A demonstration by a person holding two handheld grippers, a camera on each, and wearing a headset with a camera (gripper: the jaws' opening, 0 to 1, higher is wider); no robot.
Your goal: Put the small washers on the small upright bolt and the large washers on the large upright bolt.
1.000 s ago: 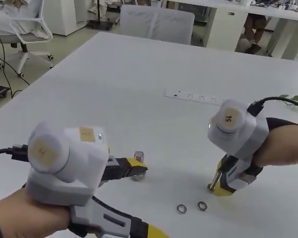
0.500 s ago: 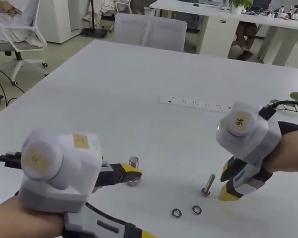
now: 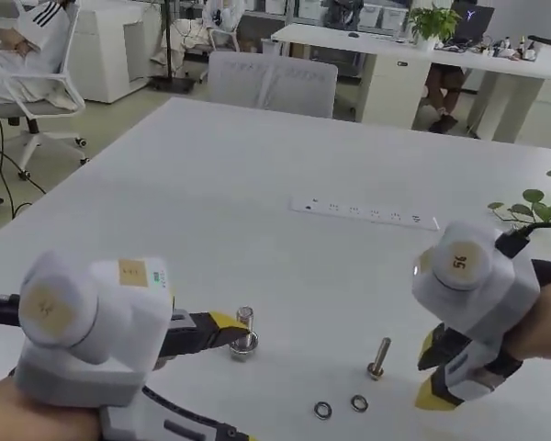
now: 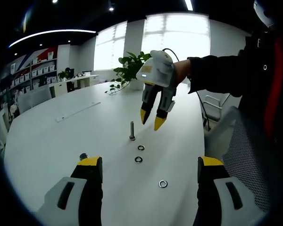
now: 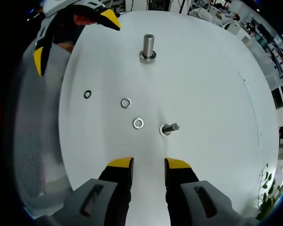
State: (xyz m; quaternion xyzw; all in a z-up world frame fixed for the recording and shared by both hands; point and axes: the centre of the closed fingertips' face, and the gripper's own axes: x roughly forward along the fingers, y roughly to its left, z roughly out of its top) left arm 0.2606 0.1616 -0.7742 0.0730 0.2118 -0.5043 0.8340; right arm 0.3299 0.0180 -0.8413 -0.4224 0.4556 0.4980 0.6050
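The large bolt (image 3: pixel 244 329) stands upright on the white table, just past one jaw of my left gripper (image 3: pixel 243 381), which is wide open and holds nothing. To its right stands the small bolt (image 3: pixel 379 358), with two silver washers (image 3: pixel 359 402) lying in front of it. My right gripper (image 3: pixel 430 375) hangs open a little right of the small bolt, not touching it. In the right gripper view the small bolt (image 5: pixel 169 128) is just ahead of the jaws, and a dark washer (image 5: pixel 87 94) lies farther left. In the left gripper view a third washer (image 4: pixel 163 183) lies nearest.
A white power strip (image 3: pixel 363 211) lies across the table's far half. Potted plant leaves (image 3: pixel 533 204) reach in at the right edge. Office chairs (image 3: pixel 271 84) and desks stand beyond the table. The table edge (image 5: pixel 61 141) runs close behind the washers.
My right gripper has let go of the small bolt and drawn back to the right, leaving it upright. The left gripper stays by the large bolt. The head camera tilted up.
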